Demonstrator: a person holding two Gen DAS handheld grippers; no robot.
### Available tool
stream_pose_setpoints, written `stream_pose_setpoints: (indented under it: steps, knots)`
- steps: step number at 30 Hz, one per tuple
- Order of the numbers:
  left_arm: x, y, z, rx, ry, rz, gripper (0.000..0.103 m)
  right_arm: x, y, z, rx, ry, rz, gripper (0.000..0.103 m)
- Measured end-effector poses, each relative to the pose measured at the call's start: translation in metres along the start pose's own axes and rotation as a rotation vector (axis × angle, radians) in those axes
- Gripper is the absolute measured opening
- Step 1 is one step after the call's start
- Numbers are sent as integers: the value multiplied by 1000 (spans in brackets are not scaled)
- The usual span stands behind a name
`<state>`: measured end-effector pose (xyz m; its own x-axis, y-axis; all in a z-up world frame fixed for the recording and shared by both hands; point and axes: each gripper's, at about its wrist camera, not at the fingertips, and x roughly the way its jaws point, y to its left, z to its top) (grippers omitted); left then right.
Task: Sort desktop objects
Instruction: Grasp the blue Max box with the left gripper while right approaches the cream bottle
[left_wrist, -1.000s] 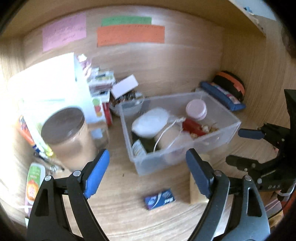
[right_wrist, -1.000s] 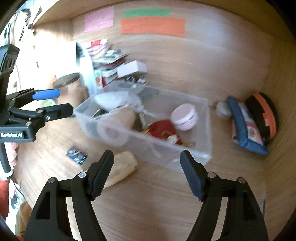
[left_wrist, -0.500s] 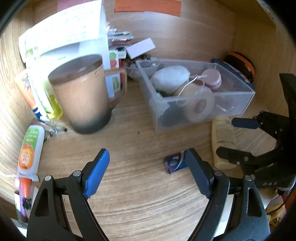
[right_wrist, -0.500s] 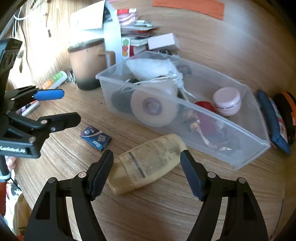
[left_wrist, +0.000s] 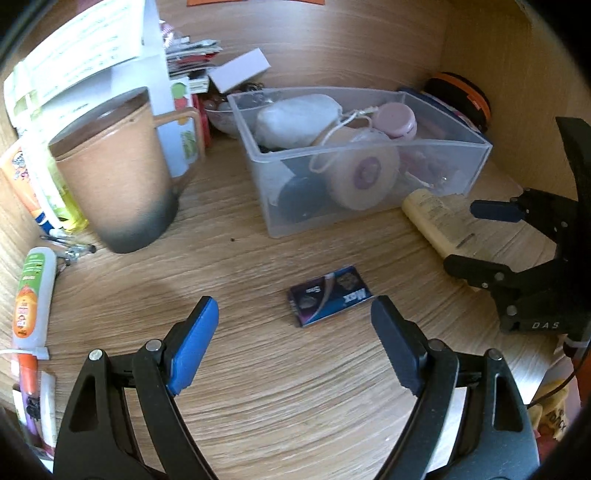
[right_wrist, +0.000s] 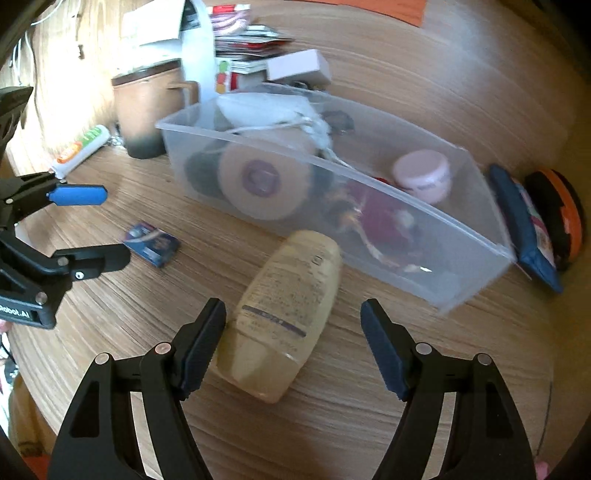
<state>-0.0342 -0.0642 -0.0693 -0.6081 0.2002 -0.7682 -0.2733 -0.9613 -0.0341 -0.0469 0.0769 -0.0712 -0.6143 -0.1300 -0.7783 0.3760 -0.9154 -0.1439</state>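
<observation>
A small blue packet (left_wrist: 328, 296) lies flat on the wooden desk, just ahead of my open, empty left gripper (left_wrist: 295, 343); it also shows in the right wrist view (right_wrist: 152, 243). A pale yellow bottle (right_wrist: 284, 314) lies on its side between the open jaws of my right gripper (right_wrist: 293, 343), untouched; it also shows in the left wrist view (left_wrist: 439, 221). A clear plastic bin (left_wrist: 476, 147) behind both holds a tape roll (left_wrist: 364, 173), a pink jar (left_wrist: 395, 120) and a white pouch (left_wrist: 295, 120).
A brown mug (left_wrist: 114, 177) stands left of the bin, with a white box and papers (left_wrist: 92, 59) behind. Tubes and pens (left_wrist: 33, 295) lie along the left edge. A blue pouch (right_wrist: 524, 221) and an orange-black case (right_wrist: 557, 214) sit right of the bin.
Both grippers have dropped lower and closer to the desk. The blue packet now lies nearer the left jaws and the yellow bottle has come between the right jaws.
</observation>
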Motion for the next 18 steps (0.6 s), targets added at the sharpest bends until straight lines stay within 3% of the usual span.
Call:
stream_pose_setpoints:
  steps: [5,14,16,18]
  knots:
    - [6,-9,2,17,9,7,85,1,-15,-11,11,23,-19,72]
    - [11,-15,5,38,26,14,85,10,-17,-9,19,14,54,70]
    - [12,-15,5,32,28,14,85,12,-16,-7,17,11,76,65]
    - [13,-15,6,23,36,20,85,12,-14,-6,14,7,107,52]
